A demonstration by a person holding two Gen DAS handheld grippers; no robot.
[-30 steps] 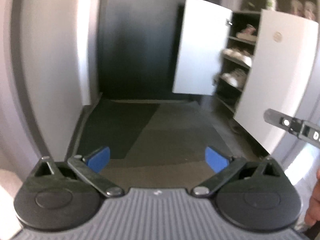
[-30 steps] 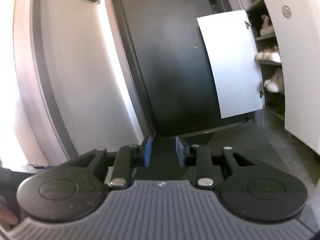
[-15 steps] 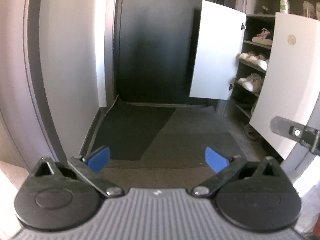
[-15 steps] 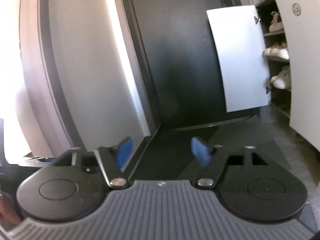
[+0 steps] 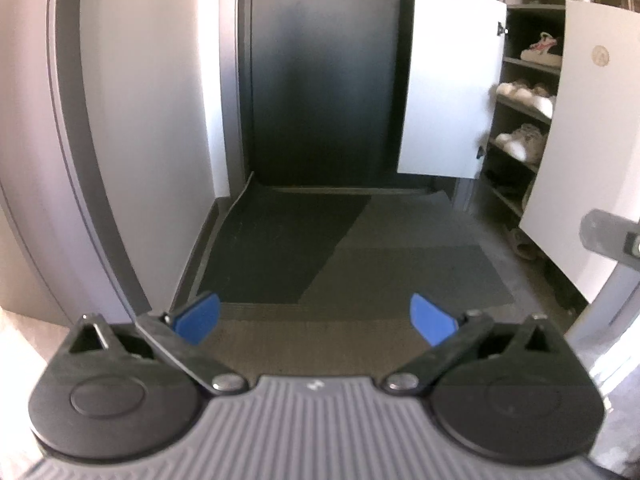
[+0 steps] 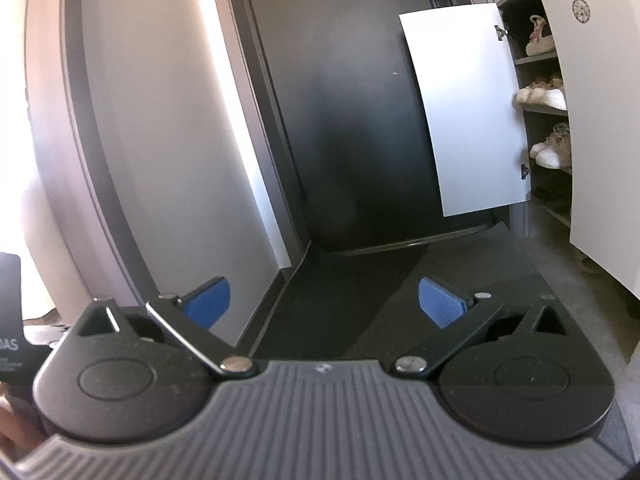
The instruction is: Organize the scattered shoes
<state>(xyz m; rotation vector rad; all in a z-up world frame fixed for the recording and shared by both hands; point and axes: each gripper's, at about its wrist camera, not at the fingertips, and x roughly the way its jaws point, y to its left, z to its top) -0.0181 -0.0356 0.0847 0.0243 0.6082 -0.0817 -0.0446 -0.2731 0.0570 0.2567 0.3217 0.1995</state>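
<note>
Pairs of shoes sit on the shelves of an open shoe cabinet at the right: a pink sandal (image 5: 540, 48), white shoes (image 5: 524, 94) and pale sneakers (image 5: 520, 142). A brown slipper (image 5: 520, 242) lies on the floor at the cabinet's foot. My left gripper (image 5: 315, 316) is open and empty above the dark doormat (image 5: 340, 248). The jaws of my right gripper (image 6: 325, 305) are opening, with nothing between them. The same white shoes (image 6: 542, 94) and sneakers (image 6: 554, 144) show at the right edge of the right wrist view.
Two white cabinet doors stand open, the far door (image 5: 448, 92) and the near door (image 5: 588, 140). A dark entrance door (image 5: 320, 80) closes off the far end. A pale wall (image 6: 160, 140) runs along the left. Part of the right gripper (image 5: 612, 236) shows at the left view's right edge.
The right gripper's jaws have spread from nearly shut to wide apart. The left view has swung a little, so the cabinet sits further right. The left jaws stay open.
</note>
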